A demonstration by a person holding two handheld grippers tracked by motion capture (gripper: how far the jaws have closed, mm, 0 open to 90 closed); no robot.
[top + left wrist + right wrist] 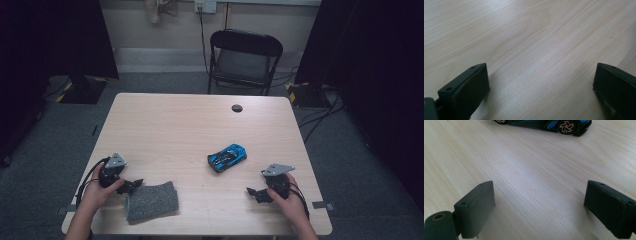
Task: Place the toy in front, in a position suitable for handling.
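A blue and black toy car (227,157) stands on the light wooden table (175,125), right of centre. Its lower side and wheels (566,126) show at the top of the right gripper view. A grey cloth (151,201) lies folded near the front left edge. My left gripper (134,186) rests low on the table just left of the cloth, jaws open, with bare wood between them (541,82). My right gripper (254,193) sits near the front right, pointing left, open and empty (539,202), a short way in front of the car.
A round cable hole (237,108) sits near the table's far edge. A black folding chair (243,60) stands behind the table. Dark curtains hang at both sides, and cables lie on the floor at the right.
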